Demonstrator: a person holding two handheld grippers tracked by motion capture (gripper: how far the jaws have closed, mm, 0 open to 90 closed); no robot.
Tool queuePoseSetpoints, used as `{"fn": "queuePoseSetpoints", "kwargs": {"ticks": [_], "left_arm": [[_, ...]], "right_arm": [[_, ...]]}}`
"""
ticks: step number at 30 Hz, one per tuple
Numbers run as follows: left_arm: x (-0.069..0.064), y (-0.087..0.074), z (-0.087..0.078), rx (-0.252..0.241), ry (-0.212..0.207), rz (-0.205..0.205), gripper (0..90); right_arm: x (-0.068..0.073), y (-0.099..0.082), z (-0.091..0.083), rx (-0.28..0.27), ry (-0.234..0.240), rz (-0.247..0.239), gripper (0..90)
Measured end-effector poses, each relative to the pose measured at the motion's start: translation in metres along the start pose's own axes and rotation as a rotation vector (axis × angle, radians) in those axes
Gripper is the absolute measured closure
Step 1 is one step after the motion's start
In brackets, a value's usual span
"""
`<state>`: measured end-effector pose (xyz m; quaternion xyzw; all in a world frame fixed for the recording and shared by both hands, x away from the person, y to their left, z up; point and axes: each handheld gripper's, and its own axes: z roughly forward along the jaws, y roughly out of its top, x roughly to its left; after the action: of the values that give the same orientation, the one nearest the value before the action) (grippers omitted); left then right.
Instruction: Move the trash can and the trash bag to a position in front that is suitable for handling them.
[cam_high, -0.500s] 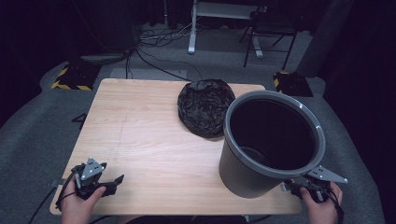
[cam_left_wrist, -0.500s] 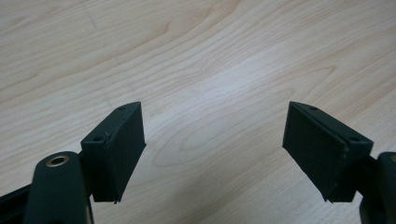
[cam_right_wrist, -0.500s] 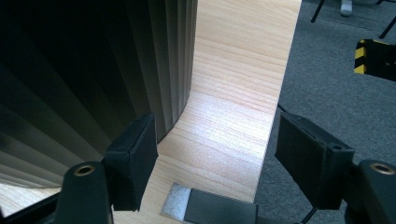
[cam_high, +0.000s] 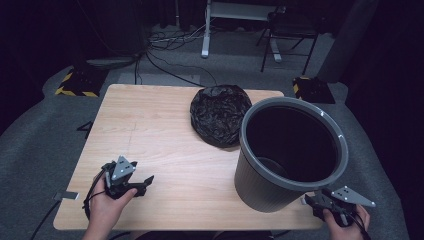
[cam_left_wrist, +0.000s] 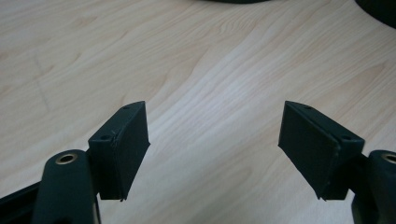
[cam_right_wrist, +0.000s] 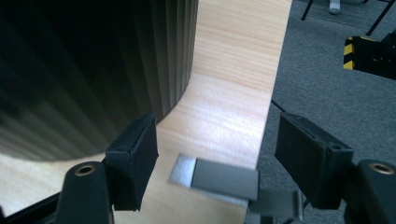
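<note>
With both grippers' jaws apart and empty, we send the left gripper (cam_high: 145, 181) to the crumpled black bag (cam_high: 220, 115), probably a liner, while the right gripper (cam_high: 309, 201) steadies the bin (cam_high: 290, 190).

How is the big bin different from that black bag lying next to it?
The bin is grey, stiff and ribbed, standing upright with an open mouth; the bag is black, shiny and crumpled into a low heap. The bin is taller and wider than the bag. Both sit on the wooden table, at its right half.
</note>
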<state>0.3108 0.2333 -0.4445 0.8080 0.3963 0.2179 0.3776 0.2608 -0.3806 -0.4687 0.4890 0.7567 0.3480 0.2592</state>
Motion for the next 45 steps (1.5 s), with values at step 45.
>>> {"fn": "queuePoseSetpoints", "kwargs": {"ticks": [45], "left_arm": [[-0.041,0.130,0.226,-0.013,-0.081,0.069,32.7]], "right_arm": [[0.015,-0.039,-0.039,0.000,0.015,0.001,28.8]]}}
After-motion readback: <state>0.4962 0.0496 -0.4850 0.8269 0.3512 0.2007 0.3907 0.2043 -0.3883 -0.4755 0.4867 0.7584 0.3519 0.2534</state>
